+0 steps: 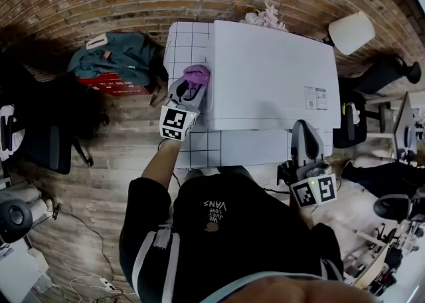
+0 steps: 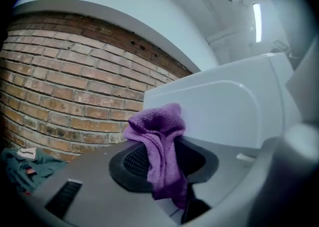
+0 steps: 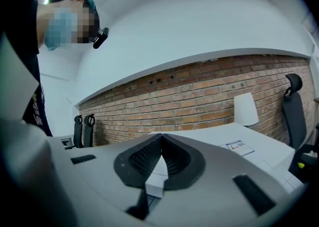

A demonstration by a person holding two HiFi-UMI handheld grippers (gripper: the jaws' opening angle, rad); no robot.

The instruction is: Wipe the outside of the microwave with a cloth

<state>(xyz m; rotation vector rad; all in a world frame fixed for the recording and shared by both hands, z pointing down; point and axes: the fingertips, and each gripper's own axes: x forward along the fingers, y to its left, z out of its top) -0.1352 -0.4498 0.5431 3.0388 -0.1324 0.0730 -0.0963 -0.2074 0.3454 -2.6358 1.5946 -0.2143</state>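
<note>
Left gripper view: my left gripper (image 2: 160, 147) has its jaws clamped almost together on the purple cloth (image 2: 158, 127). It's pinched mid-fold, with a bunch standing above the tips and a tail hanging below them. Just past the tips the bunch meets the white microwave (image 2: 227, 106), on its side wall near the top edge. It looks like contact, but I can't fully confirm it. Farther out, left of the jaws: brick wall (image 2: 65, 86).

Right gripper view: my right gripper (image 3: 160, 141) has its jaws fully together, tips meeting, nothing between them. The microwave top lies beyond and below the tips, with a label (image 3: 238, 147) off to the right. A white lamp (image 3: 245, 109) stands farther back by the wall.

Judgement: the wiping step is in hand, on the microwave's left side near the top edge. No way to tell from here how much of the outside is done.

Next move calls for:
- firm clamp, so the cloth doesn't slip out
- pressing the bunch flat onto the panel, since the contact patch looks small
- dragging along the wall in straight passes
- right gripper well clear, or bracing the box if it slides
</note>
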